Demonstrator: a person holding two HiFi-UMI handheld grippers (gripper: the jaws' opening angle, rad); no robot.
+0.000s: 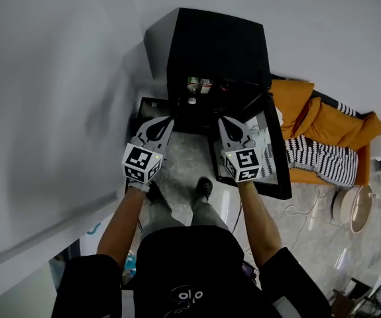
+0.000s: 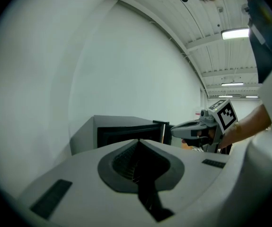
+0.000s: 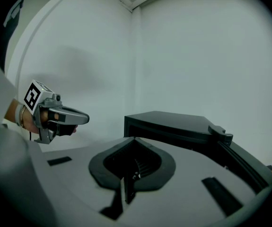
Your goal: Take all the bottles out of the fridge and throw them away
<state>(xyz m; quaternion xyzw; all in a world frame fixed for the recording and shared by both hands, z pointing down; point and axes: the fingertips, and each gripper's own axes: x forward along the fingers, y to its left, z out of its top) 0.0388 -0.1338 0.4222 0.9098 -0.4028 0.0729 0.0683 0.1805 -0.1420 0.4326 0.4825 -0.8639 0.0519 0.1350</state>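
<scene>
A black mini fridge (image 1: pixel 217 42) stands open on the floor against the white wall, its door (image 1: pixel 279 164) swung out to the right. Two bottles (image 1: pixel 193 85) (image 1: pixel 206 85) stand side by side on a shelf inside; the rest of the interior is dark. My left gripper (image 1: pixel 169 120) and right gripper (image 1: pixel 220 120) hang side by side just in front of the opening, both pointing into it. Each has its jaws shut to a point with nothing between them. In the gripper views the fridge (image 2: pixel 121 131) (image 3: pixel 173 126) lies beyond my shut jaws, and no bottles show there.
An orange sofa (image 1: pixel 313 114) with a striped blanket (image 1: pixel 319 159) stands right of the fridge door. A round pale object (image 1: pixel 354 207) and cables lie on the floor further right. The white wall (image 1: pixel 57 111) runs along the left. My feet (image 1: pixel 203 187) stand just short of the fridge.
</scene>
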